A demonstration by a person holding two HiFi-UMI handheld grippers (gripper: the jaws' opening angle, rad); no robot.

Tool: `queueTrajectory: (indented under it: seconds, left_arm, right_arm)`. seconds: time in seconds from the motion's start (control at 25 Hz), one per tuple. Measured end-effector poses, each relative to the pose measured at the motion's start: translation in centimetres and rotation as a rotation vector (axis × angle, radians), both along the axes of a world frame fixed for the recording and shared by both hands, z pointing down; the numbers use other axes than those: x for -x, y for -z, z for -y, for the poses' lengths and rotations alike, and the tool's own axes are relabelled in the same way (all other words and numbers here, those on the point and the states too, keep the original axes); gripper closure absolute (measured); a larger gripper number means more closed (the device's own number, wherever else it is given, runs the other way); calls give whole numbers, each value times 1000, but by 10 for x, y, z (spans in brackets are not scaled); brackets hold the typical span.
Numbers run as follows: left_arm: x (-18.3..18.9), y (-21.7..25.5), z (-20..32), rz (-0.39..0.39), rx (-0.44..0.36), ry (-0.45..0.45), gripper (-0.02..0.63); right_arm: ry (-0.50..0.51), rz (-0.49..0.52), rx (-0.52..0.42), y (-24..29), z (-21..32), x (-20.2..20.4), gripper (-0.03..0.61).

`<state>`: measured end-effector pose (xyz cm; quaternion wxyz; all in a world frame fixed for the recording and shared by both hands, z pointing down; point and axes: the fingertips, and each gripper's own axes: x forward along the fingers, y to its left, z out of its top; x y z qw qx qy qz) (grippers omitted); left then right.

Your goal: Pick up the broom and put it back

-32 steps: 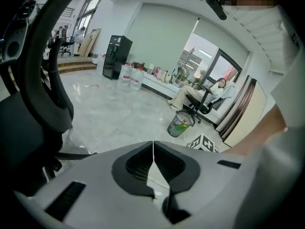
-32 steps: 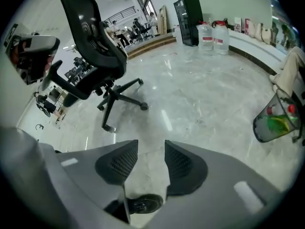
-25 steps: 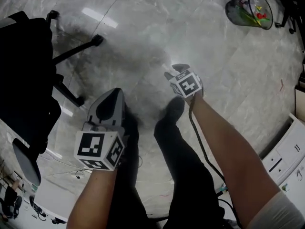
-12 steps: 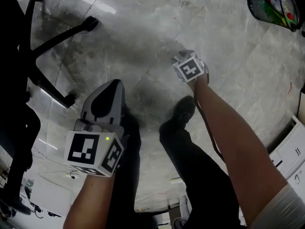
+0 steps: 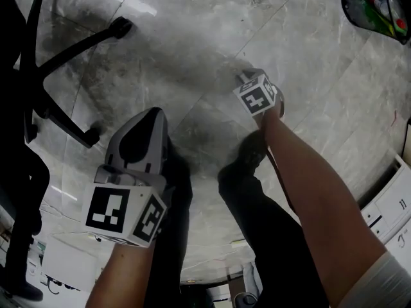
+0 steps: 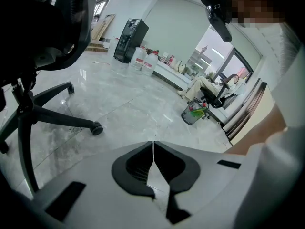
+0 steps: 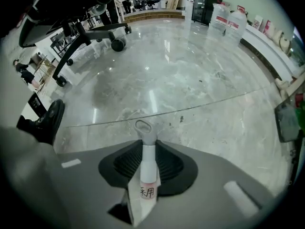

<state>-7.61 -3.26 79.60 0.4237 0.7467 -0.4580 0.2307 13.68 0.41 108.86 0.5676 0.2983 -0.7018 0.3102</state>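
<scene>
Head view: the right gripper points steeply down at the floor, the left gripper well apart from it. The left gripper view shows its jaws pressed together, empty. In the right gripper view the jaws have just been closing and pinch the broom handle — it runs straight through their gap, loop end just beyond — so the right hand should lift.

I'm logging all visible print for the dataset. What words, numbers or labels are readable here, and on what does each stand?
"禾用", handwritten, first character unsure: pale label on white broom handle with grey loop.
"11": white cabinet front, head view.
Labels on clear water jugs: too small to read.
</scene>
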Motion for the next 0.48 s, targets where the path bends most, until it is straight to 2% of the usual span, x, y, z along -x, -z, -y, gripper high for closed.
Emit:
queueTrajectory:
  seconds: [0.24,0.48]
  left_arm:
    - [-12,19,0,7,-32,-30,603]
    - [-21,101,5,7,-91,-24,603]
  right_arm:
    - [7,53,-39,52,6,9,492]
    - [-2,143,-139,180,26,14,492]
